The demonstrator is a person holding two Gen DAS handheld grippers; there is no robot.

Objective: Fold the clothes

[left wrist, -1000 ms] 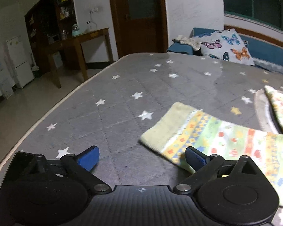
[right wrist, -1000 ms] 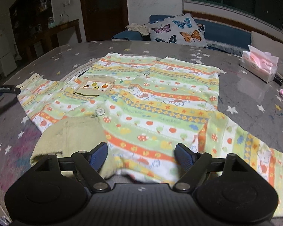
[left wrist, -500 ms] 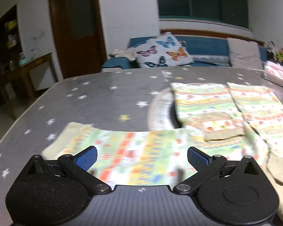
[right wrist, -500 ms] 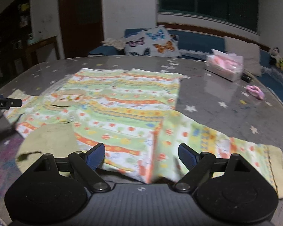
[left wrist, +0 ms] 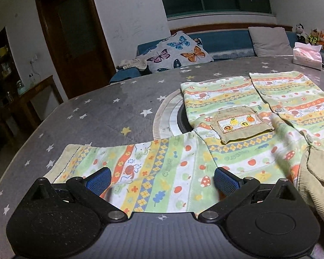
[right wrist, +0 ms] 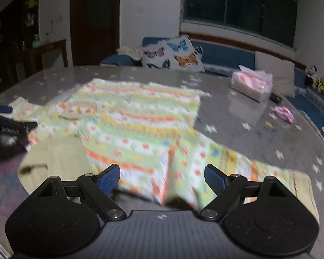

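Observation:
A child's striped, fruit-patterned cardigan lies spread flat on the grey star-patterned table, front up, with a beige chest pocket and beige collar. My left gripper is open just above its left sleeve. In the blurred right wrist view the cardigan shows too, and my right gripper is open over the near hem where the right sleeve joins the body. Neither holds cloth. The left gripper shows at that view's left edge.
A round turntable inset lies under the cardigan. A tissue box and a small pink item sit at the table's far right. A blue sofa with a butterfly cushion stands behind the table.
My left gripper has swung right from bare table onto the left sleeve. My right gripper has shifted right along the near hem toward the right sleeve. Both stay open.

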